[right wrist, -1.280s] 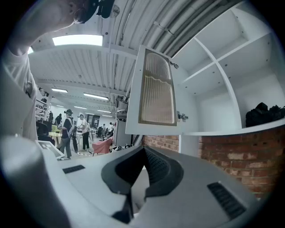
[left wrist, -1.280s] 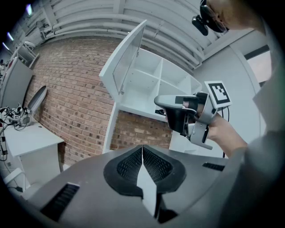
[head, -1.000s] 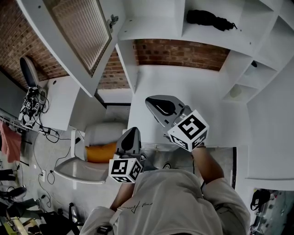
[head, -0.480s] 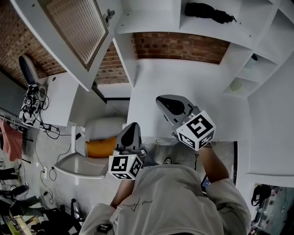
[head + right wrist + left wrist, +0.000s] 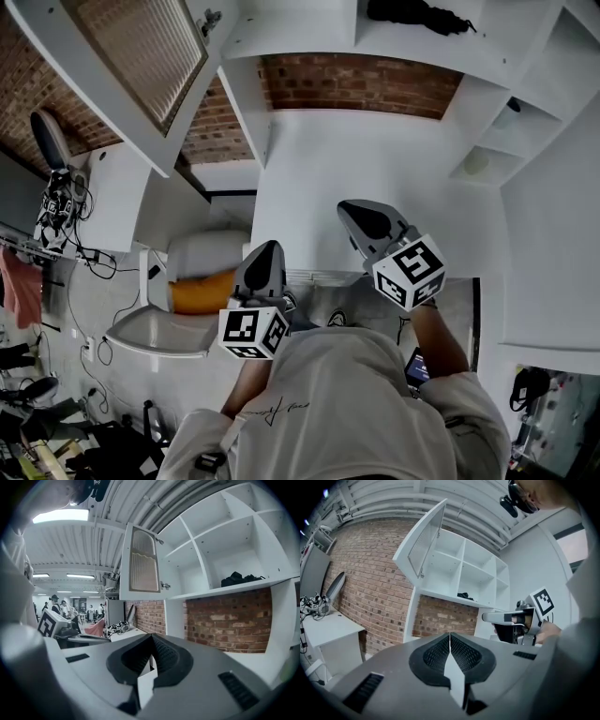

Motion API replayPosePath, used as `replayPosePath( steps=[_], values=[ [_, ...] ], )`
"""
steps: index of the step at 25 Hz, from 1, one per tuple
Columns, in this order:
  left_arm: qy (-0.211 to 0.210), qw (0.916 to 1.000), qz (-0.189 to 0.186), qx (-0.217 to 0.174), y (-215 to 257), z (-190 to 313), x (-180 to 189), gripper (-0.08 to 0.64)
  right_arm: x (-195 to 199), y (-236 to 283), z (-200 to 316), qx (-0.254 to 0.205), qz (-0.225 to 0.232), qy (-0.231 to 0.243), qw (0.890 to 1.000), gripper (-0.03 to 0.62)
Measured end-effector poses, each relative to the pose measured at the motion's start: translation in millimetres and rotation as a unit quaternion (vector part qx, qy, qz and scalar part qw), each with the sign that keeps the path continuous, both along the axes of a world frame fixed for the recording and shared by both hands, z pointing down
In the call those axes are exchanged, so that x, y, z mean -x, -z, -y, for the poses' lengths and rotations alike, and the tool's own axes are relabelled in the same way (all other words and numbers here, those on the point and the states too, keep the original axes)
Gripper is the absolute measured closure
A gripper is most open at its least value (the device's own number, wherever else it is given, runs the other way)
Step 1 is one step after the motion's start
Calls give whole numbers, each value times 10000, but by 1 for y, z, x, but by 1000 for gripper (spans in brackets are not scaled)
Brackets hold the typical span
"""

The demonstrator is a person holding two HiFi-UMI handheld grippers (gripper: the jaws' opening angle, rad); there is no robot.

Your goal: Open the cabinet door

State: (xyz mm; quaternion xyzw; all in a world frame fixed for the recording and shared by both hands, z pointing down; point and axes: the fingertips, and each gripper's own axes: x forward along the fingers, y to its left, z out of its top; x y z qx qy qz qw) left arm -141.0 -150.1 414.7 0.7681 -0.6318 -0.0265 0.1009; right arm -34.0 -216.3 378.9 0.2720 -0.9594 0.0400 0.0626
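While the cabinet door (image 5: 131, 56) hangs swung wide at the upper left, ribbed panel showing and the white shelves (image 5: 300, 42) beside it laid bare, neither tool is anywhere on it. Both sit well apart from it, low in the head view.

Right gripper (image 5: 364, 217) is the mover: against a second ago it has slid rightwards and a touch lower in the head view, and its marker cube now sits further out over the white counter (image 5: 375, 159). Its jaws are pressed together with nothing between them. In its own view the two ribbed pads meet edge to edge, with the brick wall (image 5: 356, 84) beyond.

Left gripper (image 5: 269, 251) has hardly budged, parked just ahead of the person's grey shirt (image 5: 356, 403). Its jaws are likewise closed tight, nothing pinched.

The door holds the same wide angle as before. A dark bundle (image 5: 408, 11) lies in the top shelf compartment, unchanged. An orange cushion (image 5: 202, 292) sits on the white seat left of the left gripper.
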Motion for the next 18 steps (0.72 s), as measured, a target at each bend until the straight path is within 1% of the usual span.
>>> replayPosePath(
  steps=[9,18],
  values=[
    [-119,9999,28,12,-1,4,-12,543,-33,-26,-5,416,-4,-387,9984,568],
    [-127,9999,20,62,-8,8,-16,543,-58,-49,-10,705,-37,-667,9953,568]
  ],
)
